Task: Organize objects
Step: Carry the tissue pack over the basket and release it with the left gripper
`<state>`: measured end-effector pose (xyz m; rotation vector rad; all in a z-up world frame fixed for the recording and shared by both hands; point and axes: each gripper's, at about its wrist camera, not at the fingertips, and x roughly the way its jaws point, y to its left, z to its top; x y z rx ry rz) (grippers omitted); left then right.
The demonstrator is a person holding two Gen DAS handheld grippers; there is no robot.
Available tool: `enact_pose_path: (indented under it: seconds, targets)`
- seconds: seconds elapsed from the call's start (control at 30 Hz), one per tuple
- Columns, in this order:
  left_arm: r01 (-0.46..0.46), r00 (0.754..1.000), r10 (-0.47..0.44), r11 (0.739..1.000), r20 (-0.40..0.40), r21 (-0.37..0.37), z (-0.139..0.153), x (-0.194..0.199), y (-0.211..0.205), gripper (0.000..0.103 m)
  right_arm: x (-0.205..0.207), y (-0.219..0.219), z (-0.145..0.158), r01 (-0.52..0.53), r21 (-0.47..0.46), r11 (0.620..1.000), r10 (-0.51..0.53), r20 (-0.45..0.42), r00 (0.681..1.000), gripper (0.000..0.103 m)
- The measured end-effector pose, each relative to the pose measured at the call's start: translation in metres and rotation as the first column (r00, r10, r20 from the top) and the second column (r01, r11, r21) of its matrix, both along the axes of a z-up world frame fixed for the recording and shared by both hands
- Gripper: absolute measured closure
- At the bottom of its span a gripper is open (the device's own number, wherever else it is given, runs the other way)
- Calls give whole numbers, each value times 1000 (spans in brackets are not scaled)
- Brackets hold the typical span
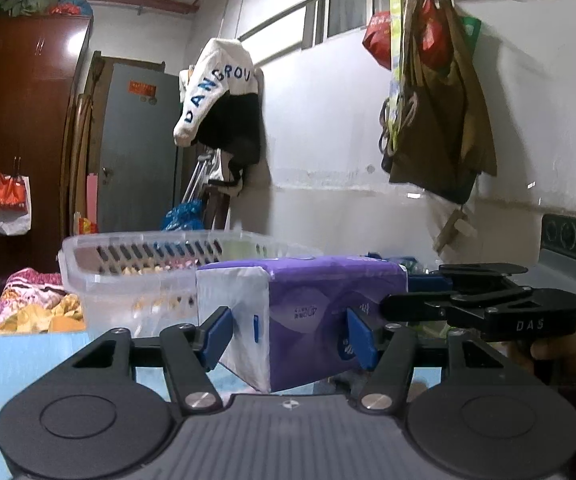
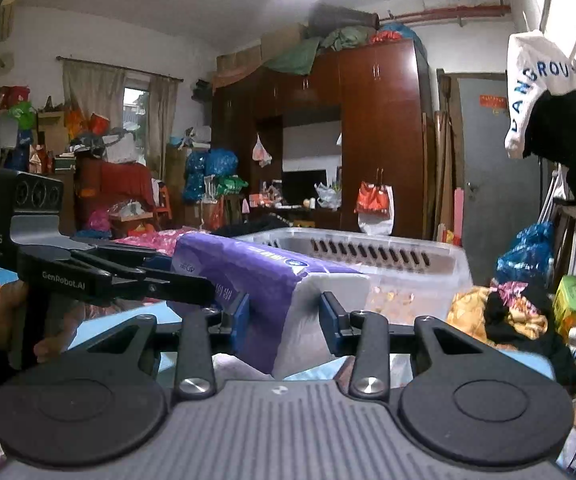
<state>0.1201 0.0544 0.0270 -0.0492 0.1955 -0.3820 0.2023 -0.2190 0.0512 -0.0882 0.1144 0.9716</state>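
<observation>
A purple and white tissue pack (image 1: pixel 307 312) is held in the air by both grippers. My left gripper (image 1: pixel 289 338) is shut on one end of it, blue pads pressing its sides. My right gripper (image 2: pixel 284 318) is shut on the other end of the same tissue pack (image 2: pixel 256 280). The right gripper shows in the left wrist view (image 1: pixel 479 300) at the right, and the left gripper shows in the right wrist view (image 2: pixel 100 276) at the left. A clear plastic basket (image 1: pixel 136 268) with slotted walls stands just behind the pack; it also shows in the right wrist view (image 2: pixel 399 260).
A light blue surface (image 1: pixel 28 360) lies under the grippers. Crumpled patterned cloth (image 1: pixel 32 304) lies left of the basket. Clothes and bags (image 1: pixel 435 92) hang on the white wall. A heap of clothes and a green box (image 2: pixel 575 300) lie at the right.
</observation>
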Motion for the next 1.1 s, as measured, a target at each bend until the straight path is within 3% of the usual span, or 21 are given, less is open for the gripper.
enact_pose_path:
  seconds: [0.3,0.6,0.83,1.1]
  targets:
    - [-16,998,14,1000,64,23,48,10,-5,39,14,5,37,5,-1,1000,-5,46,999,61]
    - [-51,998,48,996,44,68,85,57,0,39,59,25,54,9,-45,999,-9,11,1000,61]
    - [-76,995,81,993,-58,89,76,110,13,40,98,46,29,7,-94,996,-14,-73,997,61]
    - [-102,980,118,989,-158,103,59,151,26,40,112,61,11,27,-150,988,-42,-98,994,61]
